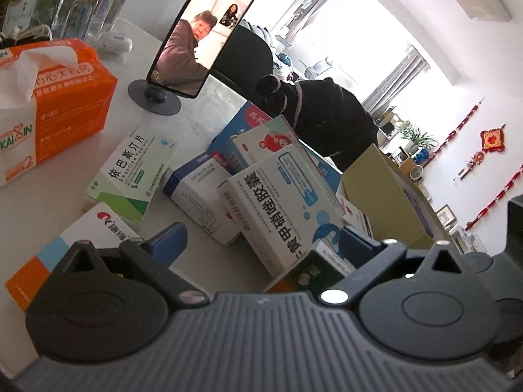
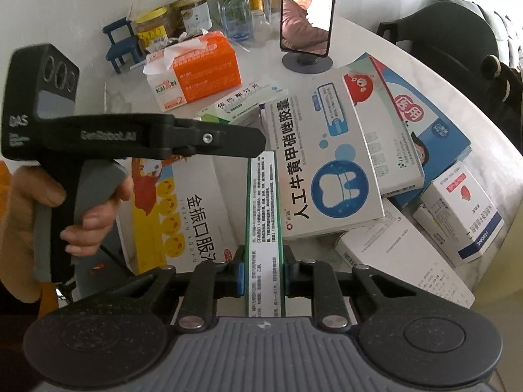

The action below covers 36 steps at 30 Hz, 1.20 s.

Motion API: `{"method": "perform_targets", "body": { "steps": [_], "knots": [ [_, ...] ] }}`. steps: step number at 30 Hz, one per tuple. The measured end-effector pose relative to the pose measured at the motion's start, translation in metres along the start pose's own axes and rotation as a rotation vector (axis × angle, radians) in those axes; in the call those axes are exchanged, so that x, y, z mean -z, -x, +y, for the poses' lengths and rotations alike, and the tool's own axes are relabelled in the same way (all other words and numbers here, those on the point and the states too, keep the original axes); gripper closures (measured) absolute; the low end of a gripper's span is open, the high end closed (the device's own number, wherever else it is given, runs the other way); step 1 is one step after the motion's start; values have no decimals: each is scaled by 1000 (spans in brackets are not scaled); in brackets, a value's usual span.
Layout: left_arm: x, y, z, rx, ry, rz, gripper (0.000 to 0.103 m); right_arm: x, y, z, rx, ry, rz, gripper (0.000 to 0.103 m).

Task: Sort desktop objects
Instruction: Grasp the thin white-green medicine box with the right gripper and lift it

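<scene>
Right gripper (image 2: pixel 263 272): blue pads pressed on both faces of a thin green-edged white medicine box (image 2: pixel 263 215) standing on its narrow edge, printed side panel facing up. The box runs away from the gripper toward the far pile.

Left gripper (image 1: pixel 261 245): blue-padded fingers (image 1: pixel 170 240) stand wide apart, nothing between them, over the near edge of the box pile. In the right wrist view its black body (image 2: pixel 137 137) sits at the left, held by a hand (image 2: pixel 88 215) on the grey handle.

White round table (image 2: pixel 81 26) carries a loose heap of cartons. Large white carton with a blue tooth emblem (image 2: pixel 327 163) lies tilted just right of the clamped box, resting on other boxes. White-and-yellow carton with a duck row (image 2: pixel 183 209) lies flat to its left. Green-and-white tablet box (image 1: pixel 130 176) sits nearer the far left.

Orange tissue pack (image 2: pixel 196 68) at far left, tissue sticking out. Black phone on a round stand (image 2: pixel 309 13) stands upright at the far middle, screen lit.
</scene>
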<state>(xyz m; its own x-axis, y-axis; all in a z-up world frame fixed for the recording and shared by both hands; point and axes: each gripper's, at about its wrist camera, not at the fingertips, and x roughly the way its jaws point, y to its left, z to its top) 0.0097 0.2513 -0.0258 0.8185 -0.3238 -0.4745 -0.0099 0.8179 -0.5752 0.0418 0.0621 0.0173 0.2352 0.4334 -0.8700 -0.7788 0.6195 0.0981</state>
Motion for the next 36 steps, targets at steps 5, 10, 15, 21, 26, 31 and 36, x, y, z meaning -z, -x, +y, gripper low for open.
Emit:
{"method": "perform_targets", "body": {
  "steps": [5, 10, 15, 21, 26, 31, 36],
  "knots": [
    [-1, -2, -5, 1, -13, -10, 1, -3, 16, -7, -21, -44, -22, 81],
    [3, -7, -11, 13, -8, -2, 1, -1, 37, -17, -40, -90, -50, 81],
    [0, -12, -23, 12, -43, 3, 1, 2, 59, -31, -5, -131, -84, 81],
    [-1, -16, -31, 8, -70, 13, 1, 12, 81, -51, 44, -173, -129, 81],
    [1, -20, -35, 7, -76, 19, 1, 20, 104, -71, 75, -224, -185, 81],
    [3, -23, -41, 0, -110, 28, 1, 25, 122, -88, 94, -271, -239, 81],
    [2, -22, -41, 7, -107, 26, 1, 28, 139, -106, 99, -334, -290, 81]
  ]
}}
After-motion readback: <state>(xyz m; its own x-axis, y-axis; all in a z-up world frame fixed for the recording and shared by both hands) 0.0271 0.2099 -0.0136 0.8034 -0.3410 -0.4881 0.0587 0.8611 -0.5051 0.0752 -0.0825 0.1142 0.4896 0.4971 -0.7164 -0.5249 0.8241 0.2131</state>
